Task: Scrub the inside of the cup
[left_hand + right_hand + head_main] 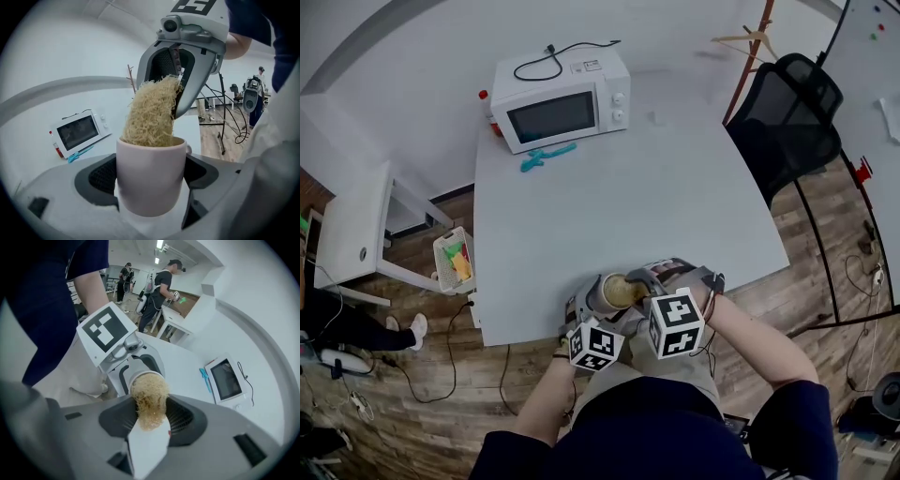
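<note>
At the white surface's (675, 187) near edge, I am clamping the cup (149, 154) in my left hand-held gripper (151, 176) while my right hand-held gripper (150, 420), pinching the scrubber (149, 397), is pressing it into the mouth, so scrubbing looks underway, not finished.

Upright pale cup (150, 176), scrubber (151, 115) inside

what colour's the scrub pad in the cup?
The scrub pad is straw yellow and stringy. It shows best in the left gripper view, sticking out of the pale pink cup.
</note>
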### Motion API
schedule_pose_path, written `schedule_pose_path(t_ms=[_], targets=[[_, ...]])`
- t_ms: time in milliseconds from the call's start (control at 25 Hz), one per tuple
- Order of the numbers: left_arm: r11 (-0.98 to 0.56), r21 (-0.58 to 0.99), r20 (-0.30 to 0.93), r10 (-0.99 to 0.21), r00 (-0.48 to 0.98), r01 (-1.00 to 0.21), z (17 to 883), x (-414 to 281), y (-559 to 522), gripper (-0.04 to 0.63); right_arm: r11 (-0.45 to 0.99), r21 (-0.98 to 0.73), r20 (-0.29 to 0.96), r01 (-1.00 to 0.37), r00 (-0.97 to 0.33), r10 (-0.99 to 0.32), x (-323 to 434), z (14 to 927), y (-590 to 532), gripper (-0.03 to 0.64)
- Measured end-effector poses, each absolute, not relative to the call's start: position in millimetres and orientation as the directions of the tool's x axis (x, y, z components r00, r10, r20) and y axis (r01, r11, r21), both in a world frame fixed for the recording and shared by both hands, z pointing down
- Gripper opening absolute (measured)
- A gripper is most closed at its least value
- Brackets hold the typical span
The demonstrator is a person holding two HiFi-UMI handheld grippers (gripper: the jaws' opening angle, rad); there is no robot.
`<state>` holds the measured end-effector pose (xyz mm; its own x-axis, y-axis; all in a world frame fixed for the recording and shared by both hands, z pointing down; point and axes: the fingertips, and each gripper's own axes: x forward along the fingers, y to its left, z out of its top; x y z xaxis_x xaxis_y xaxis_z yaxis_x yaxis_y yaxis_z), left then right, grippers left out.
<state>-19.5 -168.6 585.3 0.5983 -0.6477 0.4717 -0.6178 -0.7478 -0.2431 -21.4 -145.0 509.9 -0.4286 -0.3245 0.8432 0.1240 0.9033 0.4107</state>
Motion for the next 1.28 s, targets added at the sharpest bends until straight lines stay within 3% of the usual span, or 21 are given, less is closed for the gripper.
schedule_pose_path(t_ms=[200,360,640,880,1280], targets=[[-0.708,-0.177,0.454,-0.675,0.582,-0.683,594,0,-209,0.419,0.909,0.417,0.801,-0.014,-0.467,-0.375,12,501,-189,0.172],[-0.649,-0.07,0.457,-0.696,0.554,-0.758,607,10,-236,0.419,0.894,0.371,0.724,-0.25,-0.525,-0.447,40,486,-226,0.172],[-0.562,0.005,0.455,-0.735,0.503,-0.827,625,28,-272,0.419,0.781,0.038,0.554,-0.623,-0.638,-0.536,88,471,-276,0.172],[-0.512,0.009,0.433,-0.772,0.465,-0.859,633,44,-295,0.419,0.699,-0.128,0.514,-0.703,-0.65,-0.559,117,483,-297,0.172],[-0.475,0.004,0.438,-0.79,0.429,-0.88,638,53,-302,0.419,0.657,-0.275,0.481,-0.702,-0.692,-0.538,132,499,-306,0.172]])
